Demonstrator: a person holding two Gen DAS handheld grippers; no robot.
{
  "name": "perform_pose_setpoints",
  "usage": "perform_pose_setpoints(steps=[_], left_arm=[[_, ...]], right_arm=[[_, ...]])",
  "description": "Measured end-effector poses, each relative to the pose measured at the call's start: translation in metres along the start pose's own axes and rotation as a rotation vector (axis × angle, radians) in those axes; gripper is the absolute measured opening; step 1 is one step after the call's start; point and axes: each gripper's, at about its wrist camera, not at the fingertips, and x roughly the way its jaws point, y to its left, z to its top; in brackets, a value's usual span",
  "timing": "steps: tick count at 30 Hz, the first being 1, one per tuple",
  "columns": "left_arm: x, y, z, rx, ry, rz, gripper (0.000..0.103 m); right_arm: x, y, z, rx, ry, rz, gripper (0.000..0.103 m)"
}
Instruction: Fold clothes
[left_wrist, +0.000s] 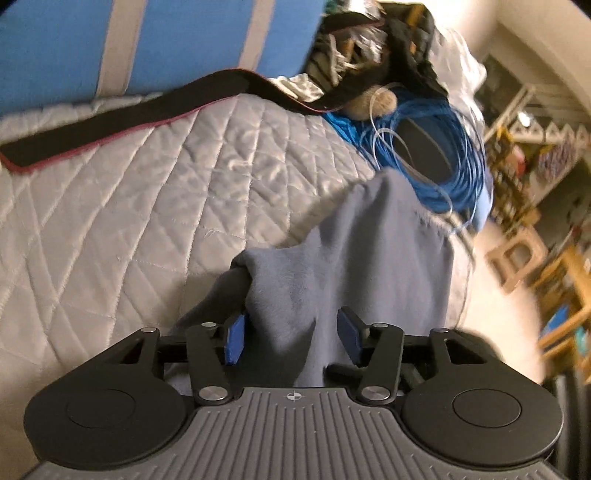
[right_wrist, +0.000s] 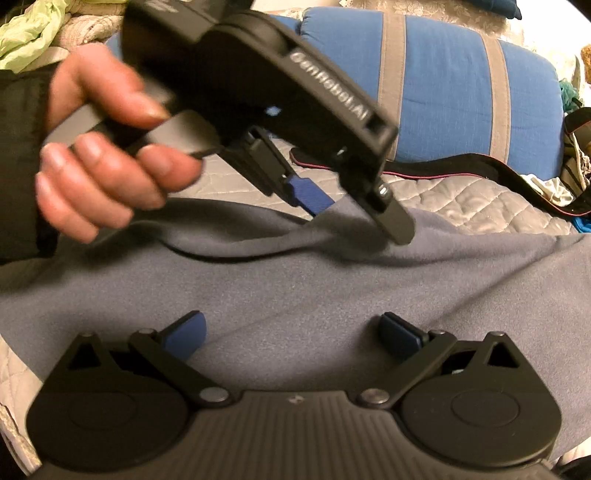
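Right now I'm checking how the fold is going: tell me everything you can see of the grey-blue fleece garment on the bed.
The grey-blue fleece garment is soft, matte and slightly fuzzy. It lies spread across the pale quilted bedcover, with one edge lifted into a raised fold. That fold sits between the open blue pads of the left gripper; they stand apart from the cloth rather than pinching it. The right gripper hovers open over the flat part.

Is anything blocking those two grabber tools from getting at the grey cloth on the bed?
Nothing visible. The grey cloth lies right under the open right gripper, and a fold of it already sits between the fingers of the left gripper, which are not clamped on it.
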Motion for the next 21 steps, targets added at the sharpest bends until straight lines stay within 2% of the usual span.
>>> perform_pose_setpoints(steps=[6,9,11,16,21], left_arm=[[0.012,0.040,0.016,-0.235,0.008,-0.226,0.050],[0.017,0.052,0.022,-0.300,0.017,-0.309,0.050],[0.023,0.053,0.025,-0.314,0.046,-0.336,0.050],[0.047,0.060,0.025,-0.383,0.166,-0.345,0.050],[0.062,0.068,0.027,-0.479,0.141,-0.382,0.050]], right_arm=[[0.000,-0.001,0.000,-0.002,0.004,0.006,0.103],[-0.001,-0.001,-0.001,-0.002,0.005,0.011,0.103],[-0.001,-0.001,-0.001,-0.002,0.005,0.013,0.103],[-0.002,-0.003,-0.002,-0.002,0.006,0.018,0.103],[-0.004,-0.003,-0.003,-0.004,0.007,0.020,0.103]])
